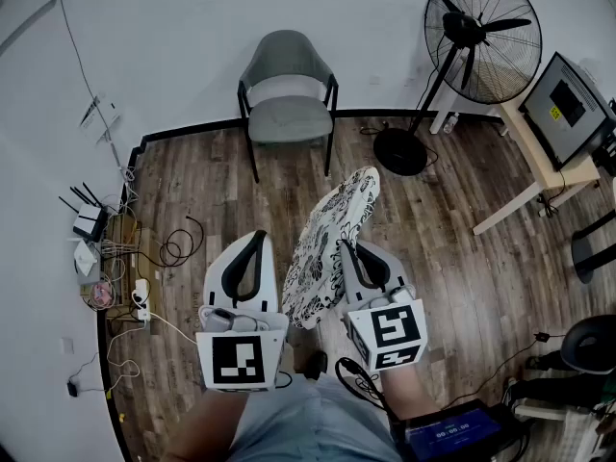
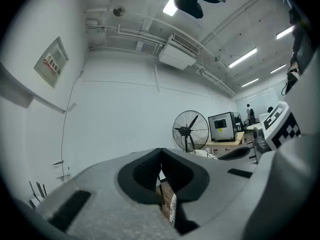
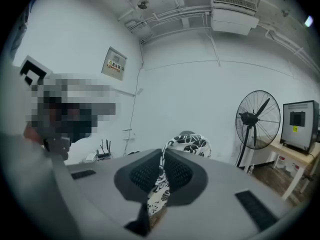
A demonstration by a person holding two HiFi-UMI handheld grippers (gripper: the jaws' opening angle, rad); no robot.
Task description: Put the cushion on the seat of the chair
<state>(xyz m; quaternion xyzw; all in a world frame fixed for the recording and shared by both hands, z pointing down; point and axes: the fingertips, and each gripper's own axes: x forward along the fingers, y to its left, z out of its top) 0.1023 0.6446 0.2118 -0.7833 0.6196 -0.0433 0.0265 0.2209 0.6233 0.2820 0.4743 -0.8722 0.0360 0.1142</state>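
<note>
Right claw point(image 1: 345, 245) angled slightly down, clamping cushion point(image 1: 333, 221), left claw point(image 1: 258, 236) level

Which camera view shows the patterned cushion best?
The head view: nearly the whole cushion shows there, held on edge by the right tongs. The right gripper view shows only its pinched edge and a far part. The left gripper view shows just a sliver.

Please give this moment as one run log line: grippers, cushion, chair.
right gripper: shut on cushion | left gripper: shut, empty | chair: seat bare, ahead | cushion: not yet on seat
</note>
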